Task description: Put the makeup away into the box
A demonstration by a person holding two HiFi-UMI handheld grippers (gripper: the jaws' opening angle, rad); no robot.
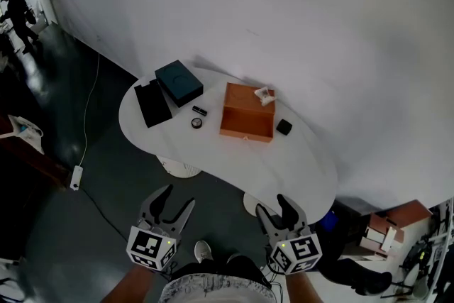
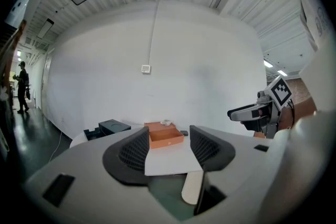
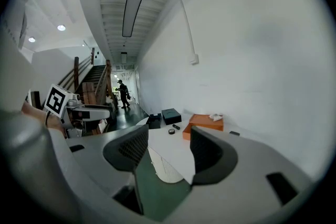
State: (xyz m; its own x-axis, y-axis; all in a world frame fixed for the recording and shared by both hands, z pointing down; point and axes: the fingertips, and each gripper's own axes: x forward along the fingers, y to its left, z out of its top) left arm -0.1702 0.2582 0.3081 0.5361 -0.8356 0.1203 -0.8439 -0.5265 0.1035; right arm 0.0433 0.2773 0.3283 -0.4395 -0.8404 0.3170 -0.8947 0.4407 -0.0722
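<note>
Table (image 1: pixel 298 167) bears one orange box (image 1: pixel 245 135), three makeup items (image 1: pixel 199 110) (image 1: pixel 197 123) (image 1: pixel 284 127); left tool (image 1: pixel 179 196), right tool (image 1: pixel 272 204) wide, empty.

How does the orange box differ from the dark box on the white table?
The orange box is open at the top, while the dark box is closed. The orange box stands near the middle of the table; the dark box stands toward its left end. A small white thing rests at the orange box's far right corner; the dark box carries nothing. Both are rectangular and stand on the table.
</note>
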